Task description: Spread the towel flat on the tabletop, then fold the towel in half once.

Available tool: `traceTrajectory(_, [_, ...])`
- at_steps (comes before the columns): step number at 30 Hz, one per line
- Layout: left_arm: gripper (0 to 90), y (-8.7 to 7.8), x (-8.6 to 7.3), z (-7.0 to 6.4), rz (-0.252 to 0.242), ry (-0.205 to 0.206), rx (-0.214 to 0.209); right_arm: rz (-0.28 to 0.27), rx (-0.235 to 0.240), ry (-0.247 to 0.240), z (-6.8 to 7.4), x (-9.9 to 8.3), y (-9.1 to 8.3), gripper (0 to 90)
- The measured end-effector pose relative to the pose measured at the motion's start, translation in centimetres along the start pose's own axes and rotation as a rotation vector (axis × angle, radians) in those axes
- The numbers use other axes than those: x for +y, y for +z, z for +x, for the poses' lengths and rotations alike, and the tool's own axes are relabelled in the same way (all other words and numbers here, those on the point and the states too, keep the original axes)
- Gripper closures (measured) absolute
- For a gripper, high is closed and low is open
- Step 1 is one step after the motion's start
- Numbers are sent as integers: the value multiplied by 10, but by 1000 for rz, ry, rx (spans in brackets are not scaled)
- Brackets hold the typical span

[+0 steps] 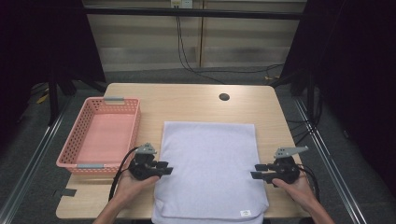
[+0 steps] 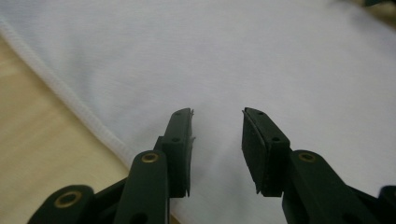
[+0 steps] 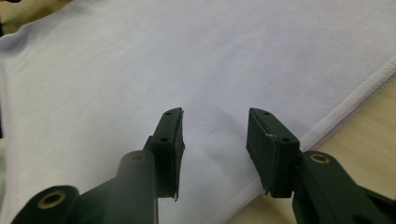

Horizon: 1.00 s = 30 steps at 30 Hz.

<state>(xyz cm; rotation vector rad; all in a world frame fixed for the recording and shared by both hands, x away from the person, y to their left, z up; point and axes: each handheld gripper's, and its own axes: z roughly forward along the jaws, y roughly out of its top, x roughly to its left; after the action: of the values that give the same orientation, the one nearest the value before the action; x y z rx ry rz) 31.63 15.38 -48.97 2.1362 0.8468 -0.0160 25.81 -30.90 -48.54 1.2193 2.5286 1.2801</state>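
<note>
Pink plastic basket (image 1: 103, 135) sits at the left of the high view, on the left part of the wooden counter (image 1: 196, 100), with grey handles at its near and far rims. Just right of its near corner, in the lower left of the frame, the left gripper (image 1: 167, 171) is held in a hand (image 1: 132, 184), its jaws pointing right and reaching just over the left edge of the white towel (image 1: 210, 168). In the left gripper view the jaws stand moderately apart with nothing between them, above the cloth (image 2: 261, 60) close to its hemmed edge, bare wood (image 2: 32, 154) showing at the lower left.

The towel lies folded flat across the middle of the counter, running from the centre down to the near edge, a small label (image 1: 245, 213) at its lower right corner. A dark round hole (image 1: 224, 97) marks the counter beyond it.

At the lower right, the right gripper (image 1: 254, 171) in the other hand (image 1: 299, 186) points left, its tips at the towel's right edge. The right gripper view shows its jaws likewise parted and empty over the cloth (image 3: 140, 70).
</note>
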Motion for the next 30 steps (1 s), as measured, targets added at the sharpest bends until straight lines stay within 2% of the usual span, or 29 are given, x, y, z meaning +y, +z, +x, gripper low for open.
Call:
traceTrajectory(1, [633, 4, 1, 3, 5, -15, 2, 1, -22, 3, -4, 2, 2, 566])
traceTrajectory(2, [632, 8, 2, 3, 28, -2, 15, 9, -27, 7, -8, 3, 5, 557])
traceTrajectory(4, [633, 10, -1, 2, 23, 15, 19, 37, -43, 15, -13, 2, 9, 541])
traceTrajectory(5, [633, 9, -2, 2, 20, -4, 11, 63, -54, 8, -15, 0, 10, 542])
traceTrajectory(7, [638, 8, -6, -3, 21, 13, -1, 67, -47, 14, -14, -4, 6, 541])
traceTrajectory(9, [637, 7, -12, -11, 11, 15, -33, 74, -49, 5, -12, -9, 0, 542])
traceTrajectory(12, [637, 7, -16, -26, 31, 61, -50, 103, -49, -18, -7, -17, -9, 542])
traceTrajectory(14, [633, 8, -18, -32, 38, 40, -72, 114, -41, -29, -4, -23, -16, 541])
traceTrajectory(18, [629, 4, -22, -47, 97, 63, -113, 149, -20, -33, 5, -32, -26, 541])
traceTrajectory(20, [626, 1, -22, -49, 94, 62, -112, 143, -8, -22, 6, -33, -27, 535])
traceTrajectory(22, [604, -2, -16, -43, 54, 51, -102, 109, -8, -8, 4, -32, -27, 528])
traceTrajectory(24, [585, -1, -6, -30, 26, 41, -48, 56, -36, -4, -1, -24, -26, 519])
traceTrajectory(26, [567, 1, 5, -15, -11, 1, 2, 6, -59, -6, -6, -13, -23, 517])
traceTrajectory(29, [557, 7, 20, 6, -29, -12, 58, -45, -94, -6, -18, 6, -15, 512])
traceTrajectory(30, [548, 9, 24, 13, -35, -30, 63, -56, -107, -4, -25, 15, -9, 508])
